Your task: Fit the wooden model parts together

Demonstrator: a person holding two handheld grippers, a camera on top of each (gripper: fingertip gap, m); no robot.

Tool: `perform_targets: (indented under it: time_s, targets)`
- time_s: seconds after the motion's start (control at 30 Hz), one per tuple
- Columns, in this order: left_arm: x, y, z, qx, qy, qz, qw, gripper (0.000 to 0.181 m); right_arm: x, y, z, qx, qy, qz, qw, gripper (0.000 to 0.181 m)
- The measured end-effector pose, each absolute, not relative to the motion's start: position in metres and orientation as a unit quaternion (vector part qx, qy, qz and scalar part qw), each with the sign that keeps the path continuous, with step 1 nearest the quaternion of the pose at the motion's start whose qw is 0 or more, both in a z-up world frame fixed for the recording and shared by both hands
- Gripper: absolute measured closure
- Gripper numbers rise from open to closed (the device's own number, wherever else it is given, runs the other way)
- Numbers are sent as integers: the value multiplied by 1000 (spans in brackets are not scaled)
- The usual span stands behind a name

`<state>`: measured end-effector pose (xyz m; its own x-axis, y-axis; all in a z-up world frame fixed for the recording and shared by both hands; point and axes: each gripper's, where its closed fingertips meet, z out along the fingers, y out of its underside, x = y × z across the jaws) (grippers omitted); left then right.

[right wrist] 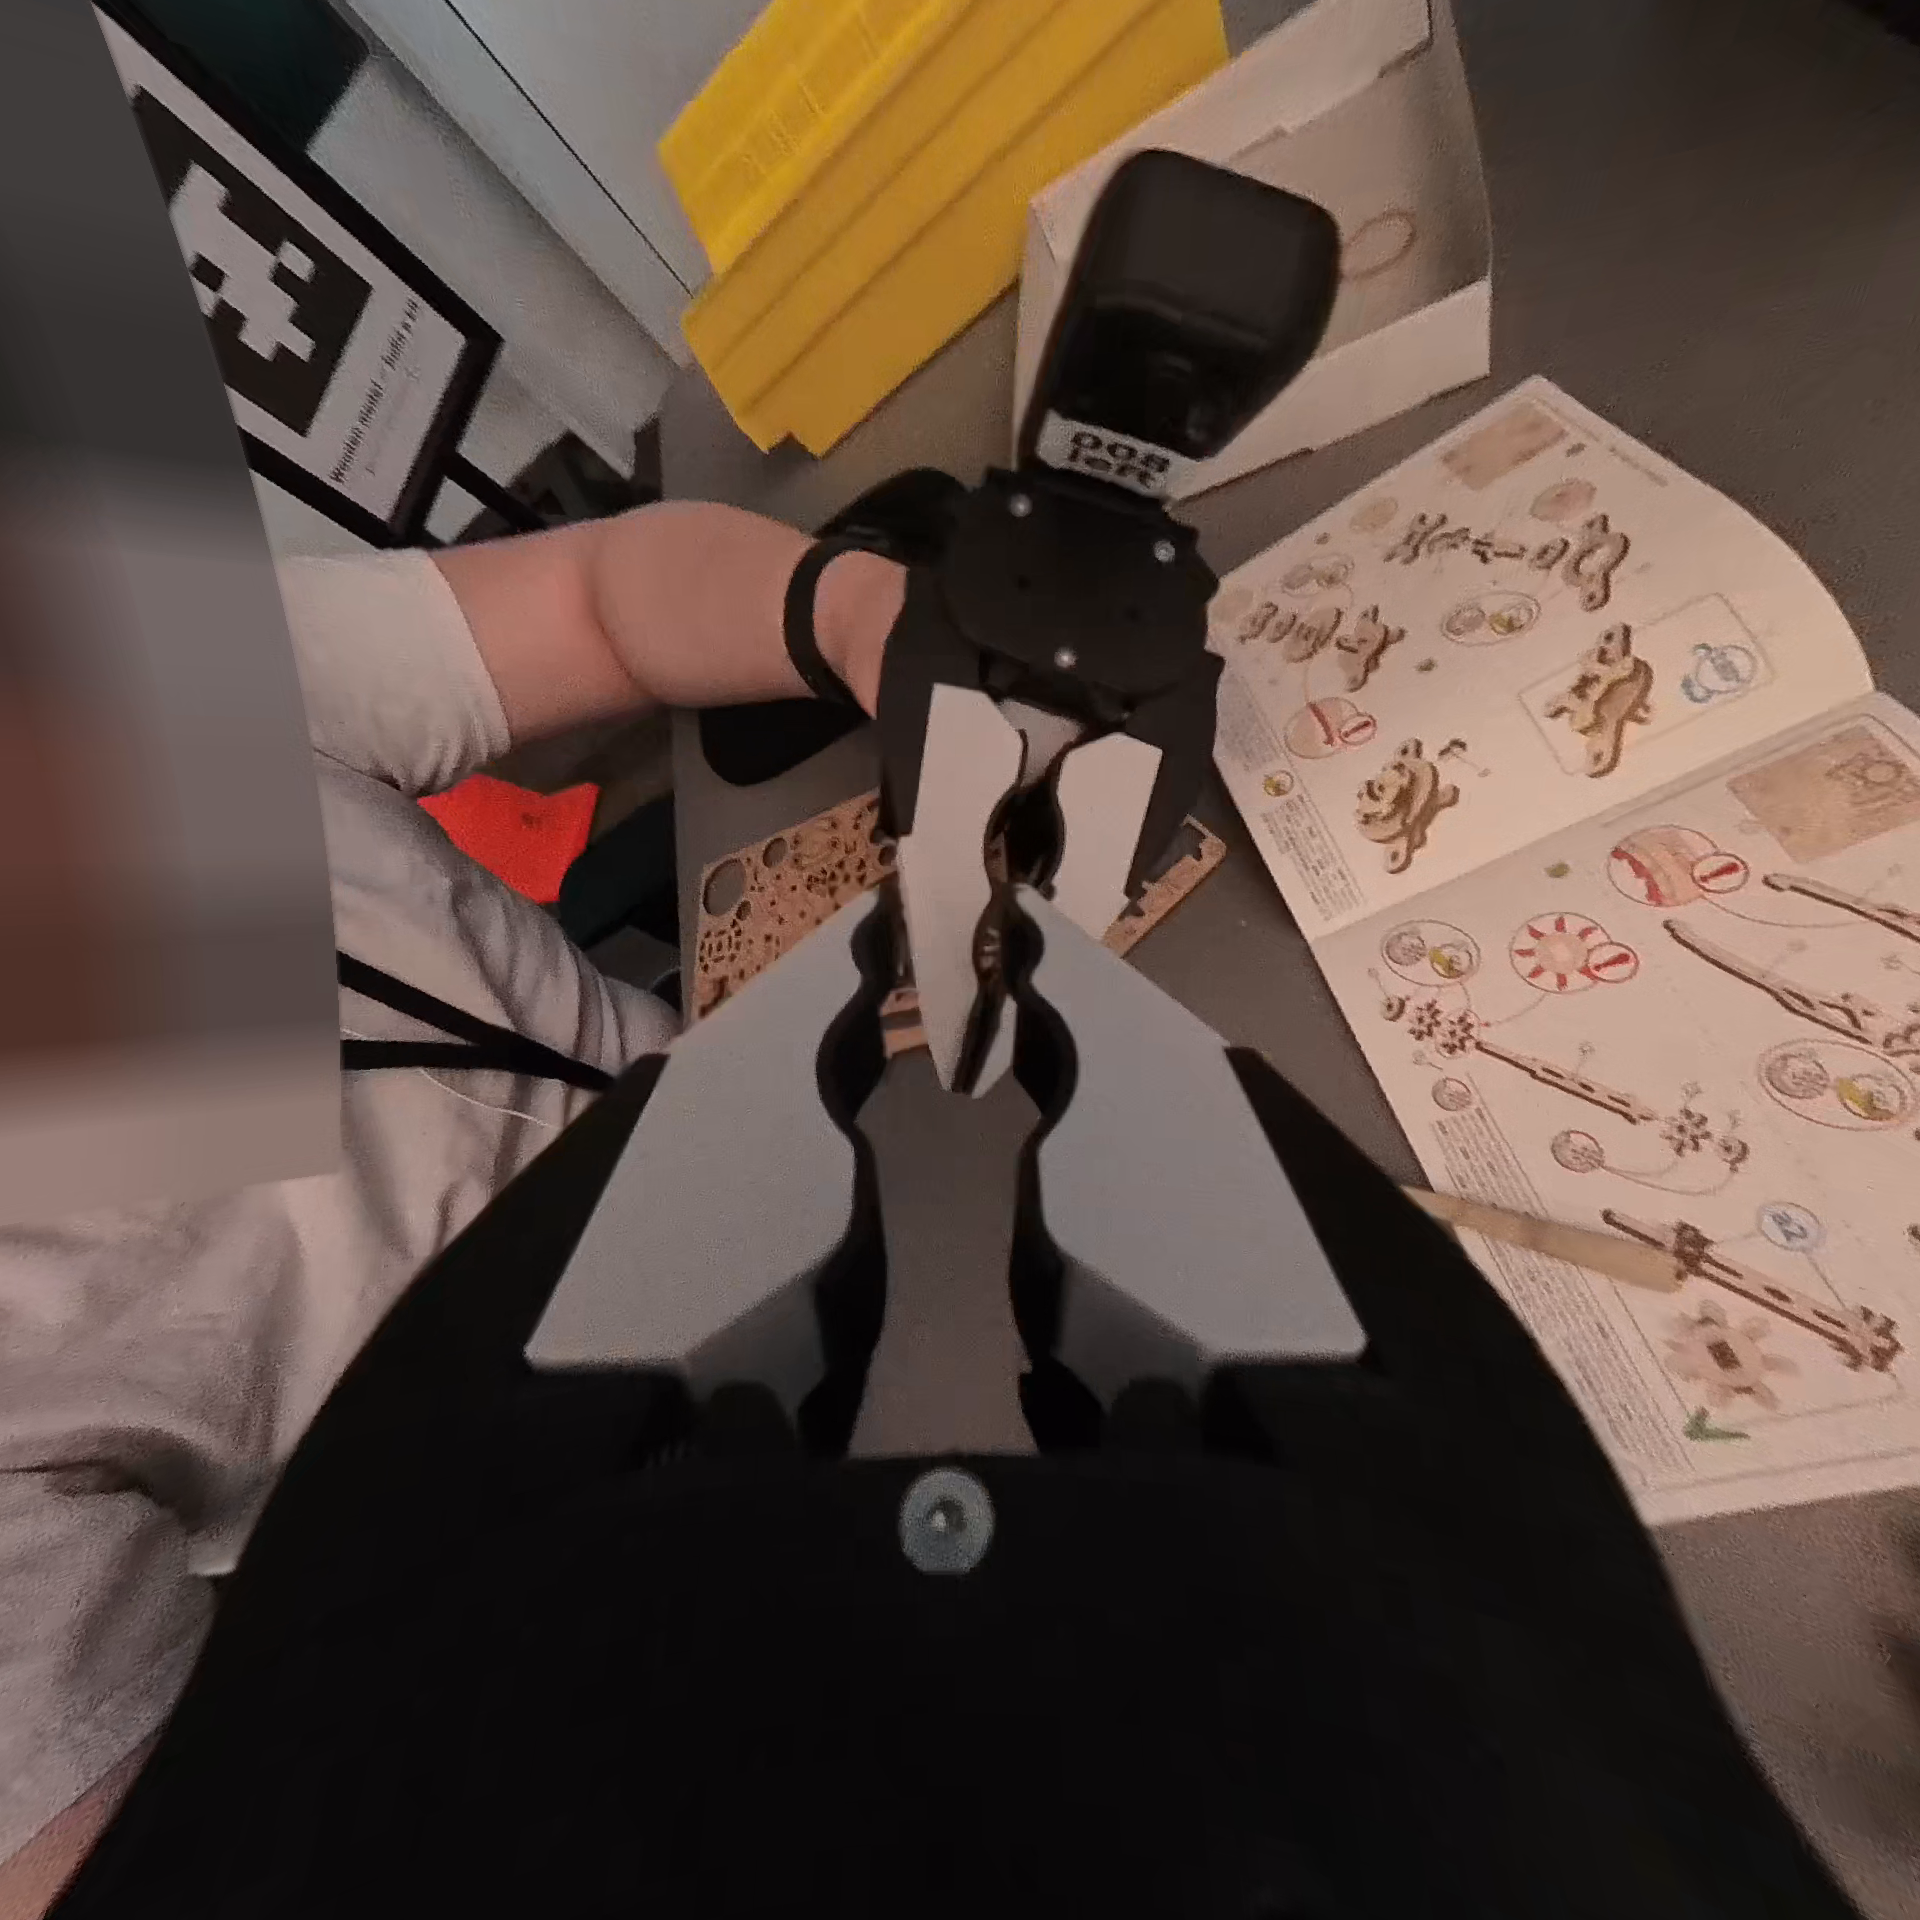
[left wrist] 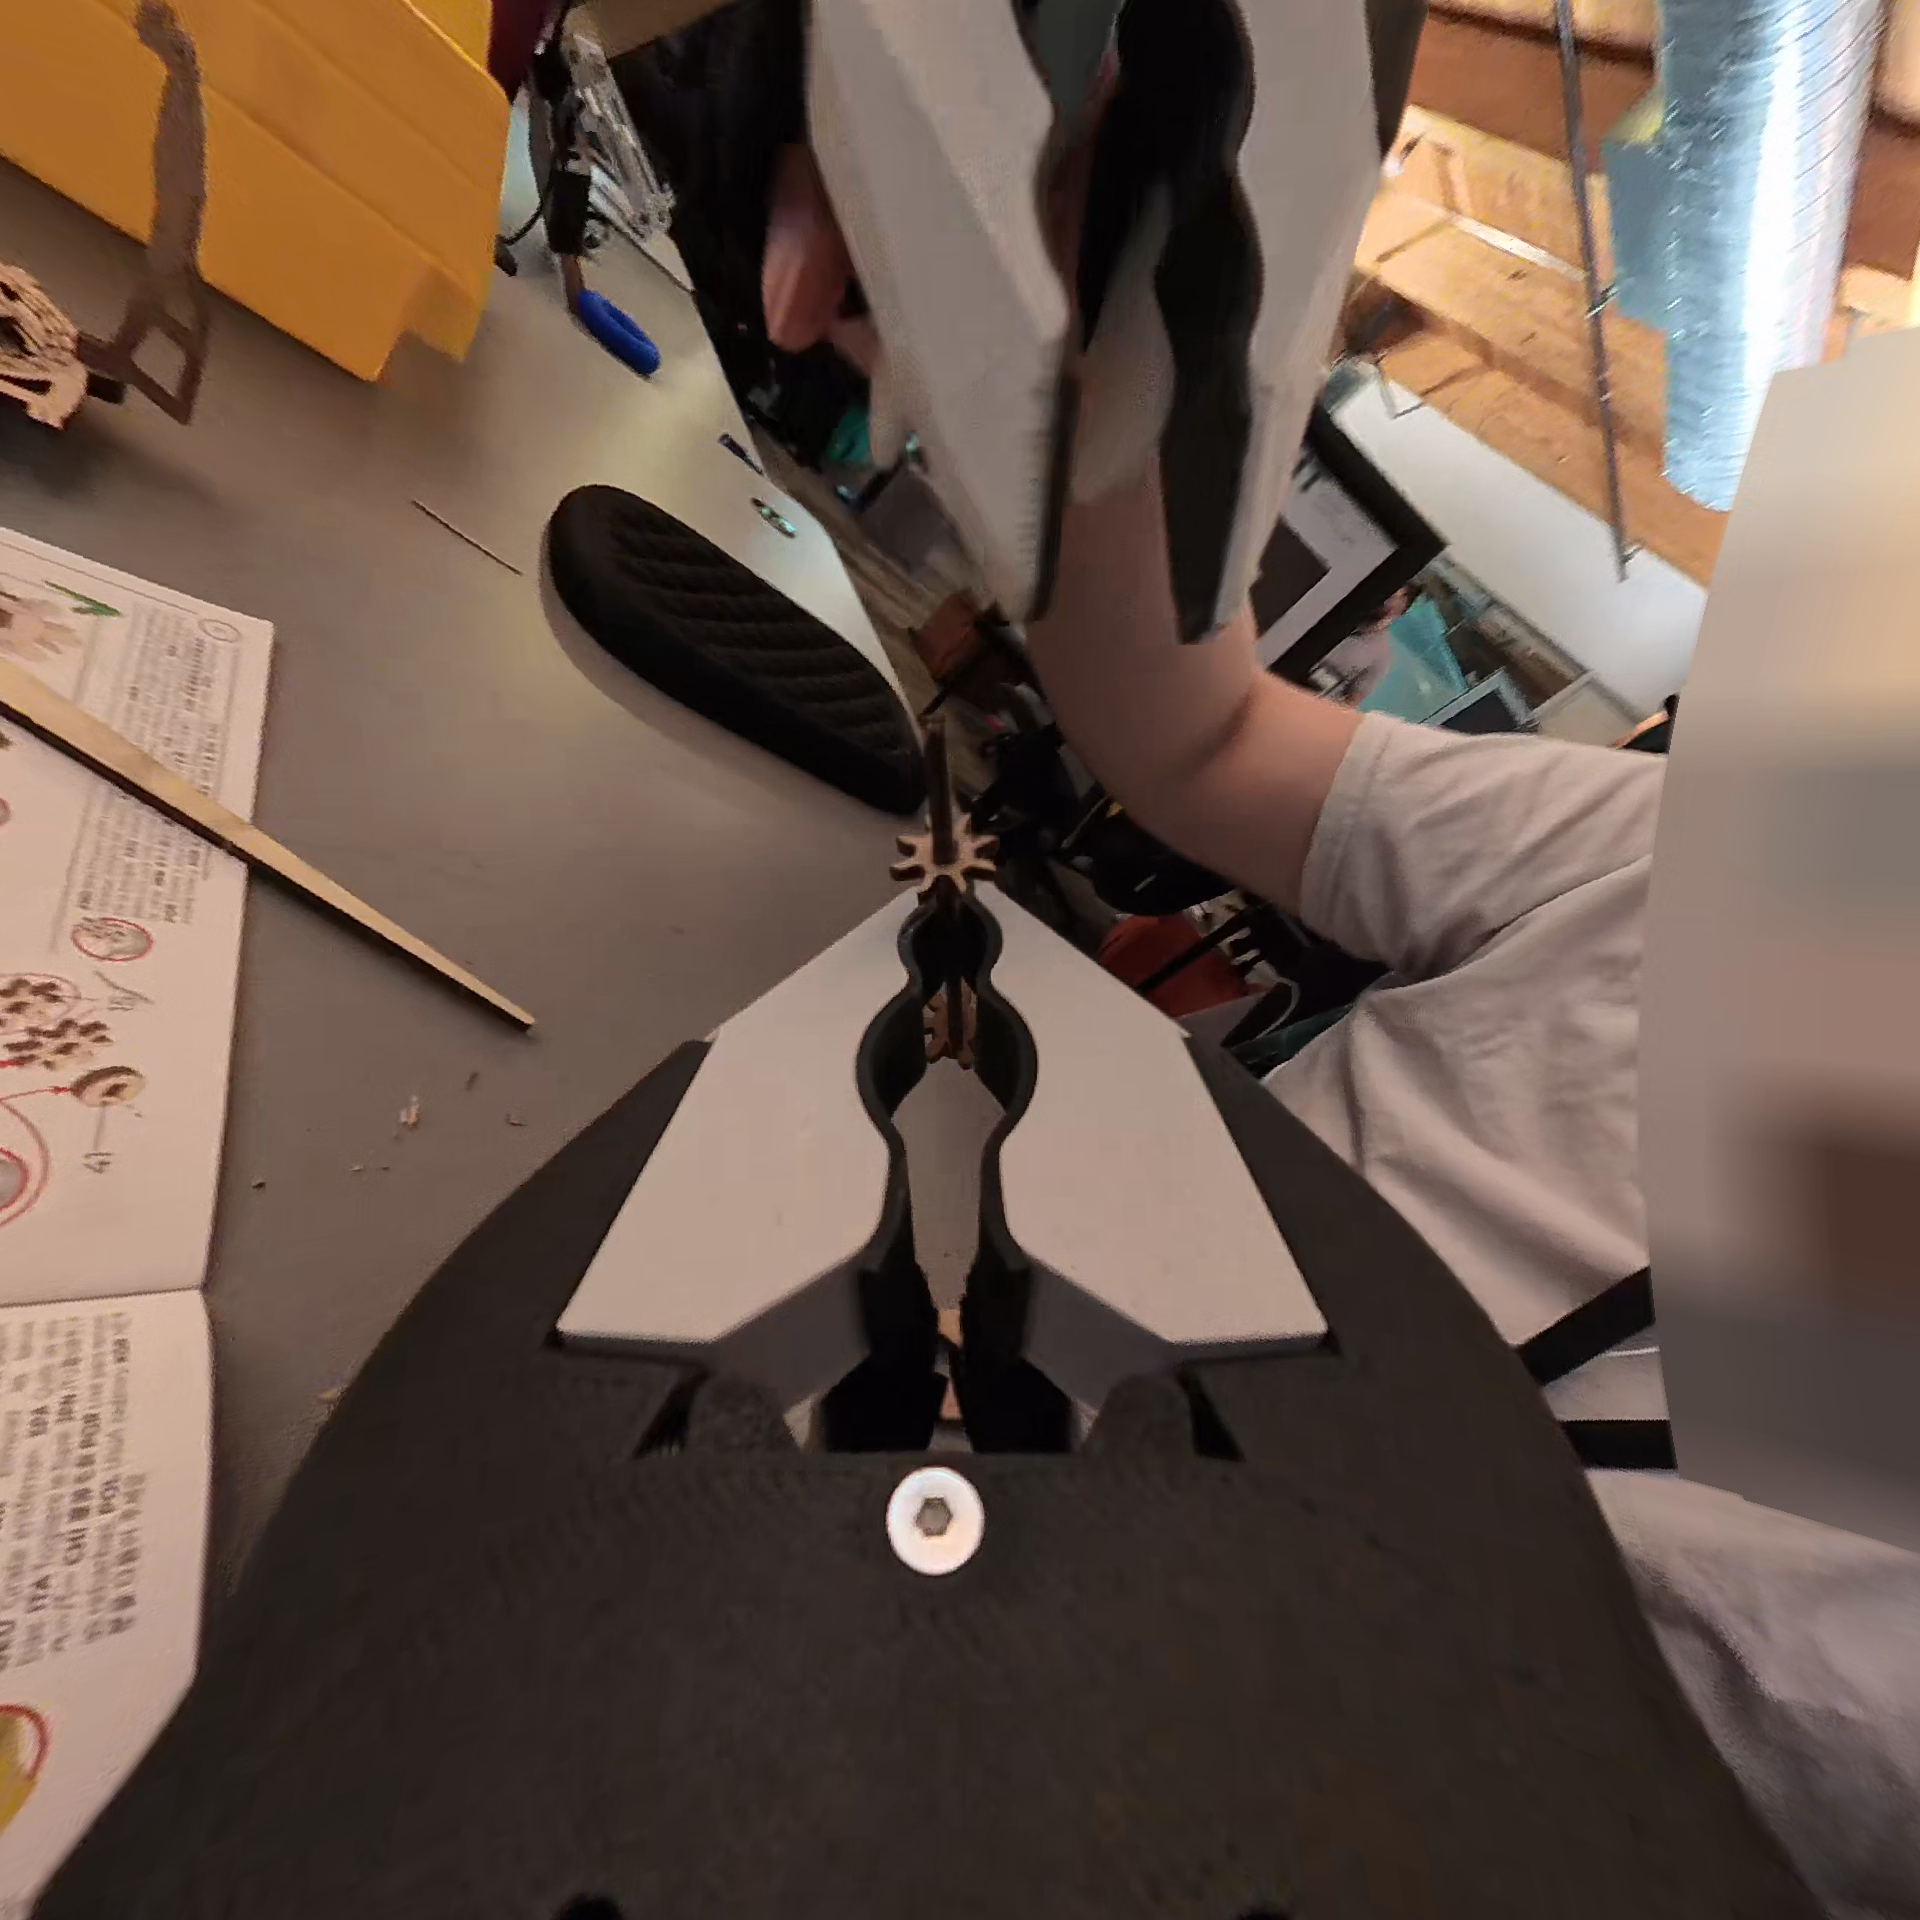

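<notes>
- Wooden model parts: our left gripper (left wrist: 945,925) has its fingers clamped on a toothed gear (left wrist: 943,860) already seated on a stick.
- Right gripper (right wrist: 940,971) hovers close, fingers apart around the left tips; we cannot tell whether they hold anything.
- Fretwork sheet (right wrist: 769,894) on the bench (left wrist: 447,727) suggests more pieces remain.

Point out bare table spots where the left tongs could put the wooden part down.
Bare grey table lies between the instruction booklet, the black pad and the yellow bin; only a thin wooden strip crosses it. The right-wrist side is crowded: booklet pages, laser-cut sheet, white box.

Pale laser-cut wood is seen in the toothed gear (left wrist: 943,858), yellow on the bin (left wrist: 312,177), quilted black on the pad (left wrist: 727,644)
</notes>
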<state>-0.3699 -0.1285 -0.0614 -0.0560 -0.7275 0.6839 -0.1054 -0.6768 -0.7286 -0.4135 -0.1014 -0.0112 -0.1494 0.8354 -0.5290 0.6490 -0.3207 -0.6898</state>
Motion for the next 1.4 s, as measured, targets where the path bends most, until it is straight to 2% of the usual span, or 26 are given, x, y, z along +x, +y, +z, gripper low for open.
perform_targets:
  time_s: [0.23, 0.43, 0.53, 0.57, 0.6, 0.73, 0.8, 0.83, 0.87, 0.97, 1.03, 1.07, 1.1, 1.13, 1.23, 1.4]
  targets:
    - [-374, -135, -45, -601, 298, -712, 209, 181, -409, -102, 4, -588, -549, 548, 229, 181]
    - [-374, -138, -40, -587, 293, -729, 199, 181, -390, -109, -6, -574, -534, 553, 284, 181]
    - [-373, -141, -41, -587, 306, -722, 202, 181, -377, -116, -20, -576, -525, 545, 309, 171]
    - [-372, -142, -41, -586, 313, -719, 204, 181, -372, -120, -25, -577, -522, 545, 313, 171]
    - [-371, -143, -42, -586, 321, -714, 207, 181, -367, -126, -26, -571, -517, 550, 323, 181]
    - [-366, -148, -45, -592, 367, -676, 242, 181, -342, -136, -5, -524, -441, 581, 439, 181]
    - [-363, -151, -41, -584, 389, -658, 273, 181, -332, -144, -6, -537, -406, 587, 449, 150]
    - [-363, -151, -39, -586, 395, -647, 286, 181, -328, -152, -10, -542, -403, 586, 449, 154]
    - [-363, -151, -37, -588, 400, -636, 301, 181, -324, -164, -16, -541, -414, 581, 446, 179]
    - [-364, -144, -34, -606, 404, -589, 350, 181, -312, -188, -26, -551, -431, 542, 466, 181]
    - [-364, -137, -31, -626, 397, -556, 375, 181, -301, -200, -17, -529, -434, 521, 511, 181]
    - [-363, -133, -29, -639, 393, -537, 385, 181, -294, -202, -10, -520, -425, 503, 544, 173]
    - [-362, -133, -25, -649, 397, -520, 389, 181, -289, -208, -5, -513, -425, 489, 563, 173]
    - [-360, -134, -16, -655, 404, -503, 393, 181, -285, -218, -4, -511, -437, 485, 560, 181]
    - [-358, -144, 20, -665, 433, -432, 429, 181, -279, -231, -3, -548, -418, 483, 539, 181]
    - [-362, -155, 68, -668, 522, -179, 499, 181, -273, -227, 1, -585, -373, 470, 546, 181]
